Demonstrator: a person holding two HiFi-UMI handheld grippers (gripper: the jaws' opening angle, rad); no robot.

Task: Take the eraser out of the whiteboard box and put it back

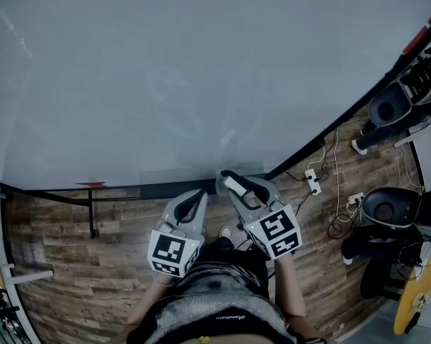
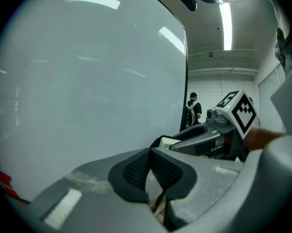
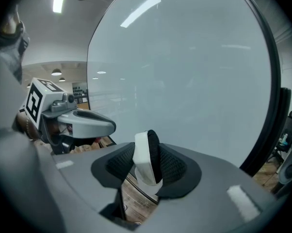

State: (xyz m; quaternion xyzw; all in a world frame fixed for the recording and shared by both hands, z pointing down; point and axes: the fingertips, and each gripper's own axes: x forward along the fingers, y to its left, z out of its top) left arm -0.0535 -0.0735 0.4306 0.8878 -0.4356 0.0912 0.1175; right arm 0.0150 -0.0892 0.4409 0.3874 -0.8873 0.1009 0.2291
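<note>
The head view is taken from above the person and aimed steeply down. The large pale grey whiteboard (image 1: 201, 70) is seen above and the brown wood-plank floor (image 1: 72, 256) below. The left gripper view is taken from the left gripper (image 1: 196, 198), near the board's lower edge, along its own jaws. There the board is met closely and obliquely at the left. The right gripper view is taken from the right gripper (image 2: 164, 141) in the mirrored way. The board is shared by all three views, as is the white-and-black eraser (image 3: 145, 164) between the right jaws. In each gripper view the other gripper is caught close alongside.
</note>
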